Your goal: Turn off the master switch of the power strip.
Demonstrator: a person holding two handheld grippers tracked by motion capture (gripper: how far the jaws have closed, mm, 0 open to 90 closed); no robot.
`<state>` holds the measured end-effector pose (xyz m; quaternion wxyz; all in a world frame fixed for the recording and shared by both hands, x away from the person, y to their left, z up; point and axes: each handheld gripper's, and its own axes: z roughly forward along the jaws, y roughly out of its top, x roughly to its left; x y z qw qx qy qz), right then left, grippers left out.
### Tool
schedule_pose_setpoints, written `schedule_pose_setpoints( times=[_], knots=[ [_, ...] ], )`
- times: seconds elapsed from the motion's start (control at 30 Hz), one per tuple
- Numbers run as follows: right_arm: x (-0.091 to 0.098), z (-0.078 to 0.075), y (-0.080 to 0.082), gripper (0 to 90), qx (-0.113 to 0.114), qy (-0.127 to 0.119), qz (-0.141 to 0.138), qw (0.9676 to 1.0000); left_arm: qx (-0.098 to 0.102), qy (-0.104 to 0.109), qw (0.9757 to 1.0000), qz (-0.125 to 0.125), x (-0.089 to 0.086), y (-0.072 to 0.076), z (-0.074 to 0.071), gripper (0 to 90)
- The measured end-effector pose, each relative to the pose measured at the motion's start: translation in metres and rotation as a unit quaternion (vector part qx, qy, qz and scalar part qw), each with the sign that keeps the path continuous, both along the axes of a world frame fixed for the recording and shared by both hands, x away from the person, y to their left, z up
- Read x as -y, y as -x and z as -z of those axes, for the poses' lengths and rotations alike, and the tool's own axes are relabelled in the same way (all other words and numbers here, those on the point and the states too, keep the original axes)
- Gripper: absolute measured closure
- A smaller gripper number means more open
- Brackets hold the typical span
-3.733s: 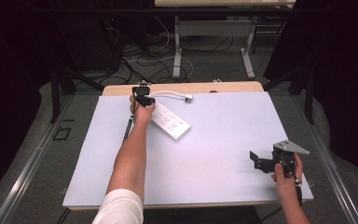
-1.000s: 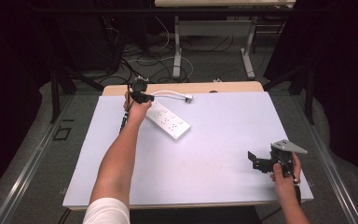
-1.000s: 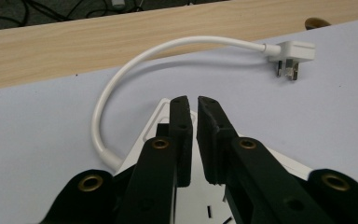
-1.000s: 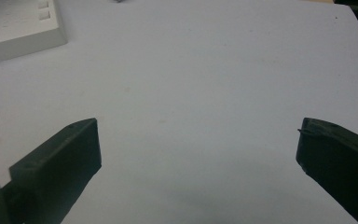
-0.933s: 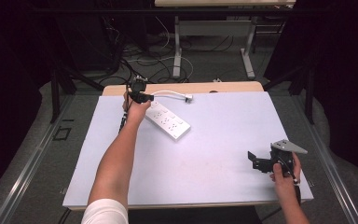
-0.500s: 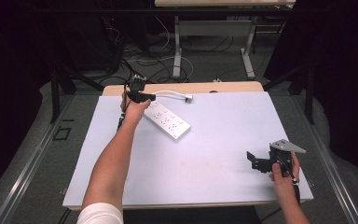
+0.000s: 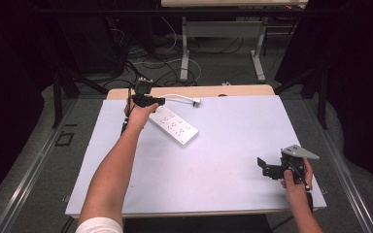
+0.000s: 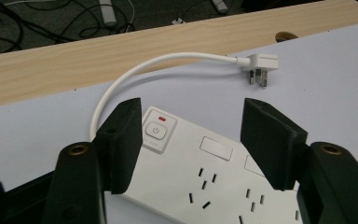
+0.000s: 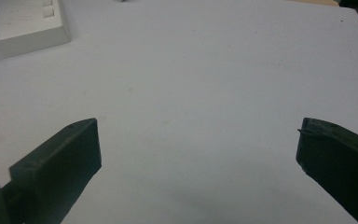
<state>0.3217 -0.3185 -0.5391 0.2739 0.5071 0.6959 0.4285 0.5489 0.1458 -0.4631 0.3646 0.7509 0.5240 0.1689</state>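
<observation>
Currently the left gripper (image 8: 191,144), jaws spread, hovers over the switch end of the rigid, light-looking power strip (image 7: 173,125) at the counter's (image 7: 223,160) far left; grasp its narrow body, not the cord (image 8: 135,74); the right gripper (image 7: 272,170) rests open.

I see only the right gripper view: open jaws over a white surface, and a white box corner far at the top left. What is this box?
Observer: It is a white power strip, lying flat on the table; the left gripper view shows its sockets.
Operator: Is it plugged in somewhere?
Observer: No. Its short white cable curves to a plug that lies free on the table with its pins bare.
Operator: Where is the left gripper?
Observer: The left gripper is at the strip's switch end, jaws open, with the power button between them. Whether they touch the strip, I cannot tell.
</observation>
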Motion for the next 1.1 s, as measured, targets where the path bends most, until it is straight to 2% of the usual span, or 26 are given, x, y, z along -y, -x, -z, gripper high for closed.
schedule_pose_setpoints(
  times=[0.1,0.27,0.3,0.37,0.4,0.53,0.57,0.77,0.87,1.0,1.1],
  knots=[
    [0.0,0.0,0.001,0.0,0.0,0.0,0.005,1.0,0.007,-0.011,0.9999,0.002,0.0,0.003,-0.003,34.0],
    [0.0,0.001,0.0,0.0,0.001,-0.001,0.005,1.0,0.016,-0.011,0.9997,0.013,0.001,0.009,-0.009,29.1],
    [0.0,0.0,0.0,0.0,-0.002,-0.001,0.001,1.0,0.019,-0.018,0.9996,0.013,0.001,0.011,-0.01,28.7],
    [-0.001,0.001,0.0,0.0,0.008,0.001,0.006,0.9999,0.025,-0.023,0.9994,0.009,0.0,0.015,-0.012,28.2],
    [0.0,0.0,0.001,0.0,0.001,0.002,0.005,1.0,0.027,-0.018,0.9994,0.009,0.0,0.016,-0.012,28.1],
    [0.0,0.0,0.0,0.0,0.001,-0.002,0.005,1.0,0.013,-0.008,0.9998,0.012,-0.001,0.022,-0.014,25.9],
    [0.0,0.0,0.001,0.0,0.0,0.003,0.004,1.0,0.014,-0.002,0.9998,0.011,-0.001,0.024,-0.014,23.6],
    [0.0,-0.001,0.001,0.0,0.0,0.002,-0.002,1.0,0.023,0.0,0.9996,0.018,-0.004,0.034,-0.017,16.3],
    [-0.001,-0.001,0.001,0.0,0.001,0.001,-0.002,1.0,0.024,0.011,0.9994,0.021,-0.005,0.04,-0.019,15.1],
    [-0.003,0.0,0.001,0.0,0.002,-0.001,0.003,1.0,0.018,0.018,0.9993,0.029,-0.004,0.048,-0.023,6.0],
    [-0.003,0.0,0.001,0.0,0.001,0.0,0.001,1.0,0.018,0.025,0.9988,0.038,-0.004,0.055,-0.026,3.2]
  ],
)
